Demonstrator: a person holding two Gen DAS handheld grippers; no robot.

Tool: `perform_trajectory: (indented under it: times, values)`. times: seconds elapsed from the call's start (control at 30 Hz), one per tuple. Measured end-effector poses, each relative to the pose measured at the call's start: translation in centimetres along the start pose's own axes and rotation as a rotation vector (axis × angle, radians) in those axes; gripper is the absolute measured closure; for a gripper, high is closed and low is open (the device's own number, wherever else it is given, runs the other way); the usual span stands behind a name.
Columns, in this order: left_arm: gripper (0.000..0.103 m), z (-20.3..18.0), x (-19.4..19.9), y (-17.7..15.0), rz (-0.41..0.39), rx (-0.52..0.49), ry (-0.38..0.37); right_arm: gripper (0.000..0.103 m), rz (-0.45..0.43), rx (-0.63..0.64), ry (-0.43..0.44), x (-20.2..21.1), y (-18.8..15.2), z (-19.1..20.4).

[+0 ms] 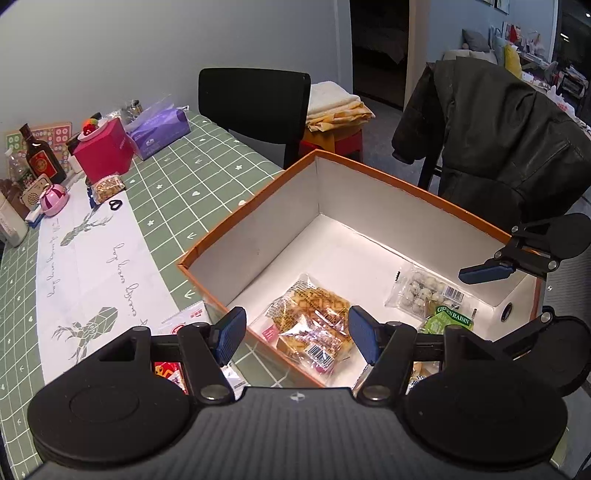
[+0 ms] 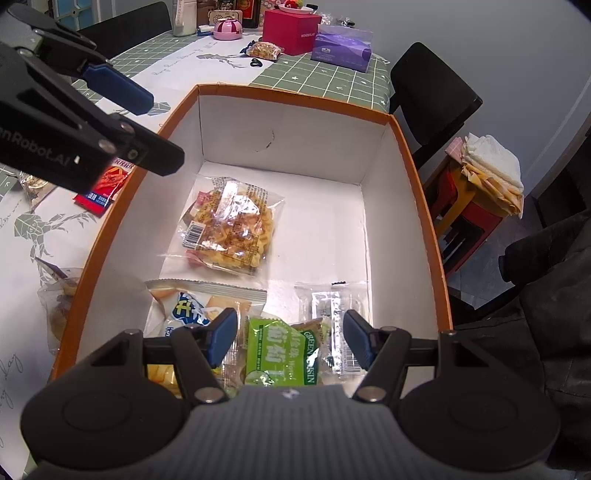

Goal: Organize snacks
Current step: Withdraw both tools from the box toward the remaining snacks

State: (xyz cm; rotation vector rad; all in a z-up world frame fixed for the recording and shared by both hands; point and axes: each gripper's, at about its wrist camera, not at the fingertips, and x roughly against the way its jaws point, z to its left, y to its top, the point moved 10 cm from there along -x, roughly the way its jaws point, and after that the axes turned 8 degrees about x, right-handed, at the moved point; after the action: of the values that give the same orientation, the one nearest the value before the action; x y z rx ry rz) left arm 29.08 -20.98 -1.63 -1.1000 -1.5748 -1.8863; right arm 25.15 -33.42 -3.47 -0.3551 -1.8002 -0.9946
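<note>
Box: the orange box (image 2: 421, 206) stands open on the green-checked tablecloth (image 1: 192, 162); it serves as the collecting bin, so its white floor is where the snacks end up.
Left gripper: the left gripper (image 1: 297, 334) hangs over the box's near wall with its jaws well apart and nothing between the pads; the waffle packet (image 1: 314, 328) lies flat on the floor just below and beyond them, which reads as a packet set down and let go.
Right gripper: the right gripper (image 2: 290, 339) points down into the box at 6 o'clock in its own view, jaws partly open, gripping nothing; the green raisin packet (image 2: 279, 354) lies under the gap, loose on the pile.
Packed so far: the waffle packet sits at the floor's centre; a cracker packet (image 2: 192, 306) lies at 9 o'clock of the raisins; a clear packet (image 2: 332, 314) at 3 o'clock; they crowd the near end, leaving the far end free for more.
Left to pack: a red snack packet (image 2: 107, 188) lies on the white runner (image 1: 96, 258) outside the box's left wall, at 9 o'clock; another packet (image 2: 264, 50) waits far off at 12 o'clock, beside the red cube box (image 2: 291, 31).
Judgement: partway through; several snacks are boxed and some are not.
</note>
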Motion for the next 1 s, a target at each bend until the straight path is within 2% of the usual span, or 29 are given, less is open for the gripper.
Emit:
perform_trajectory:
  times: [0.67,1.0]
  values:
    - [0.028,7.9,5.0,-3.1,-0.042,0.118,0.061,0.041,-0.037,0.044,-0.030,2.2,1.8,2.6]
    - [0.026,11.7,9.3,-7.6,-0.152,0.226,0.031,0.041,-0.063,0.088,-0.016,2.7,2.7,4.7]
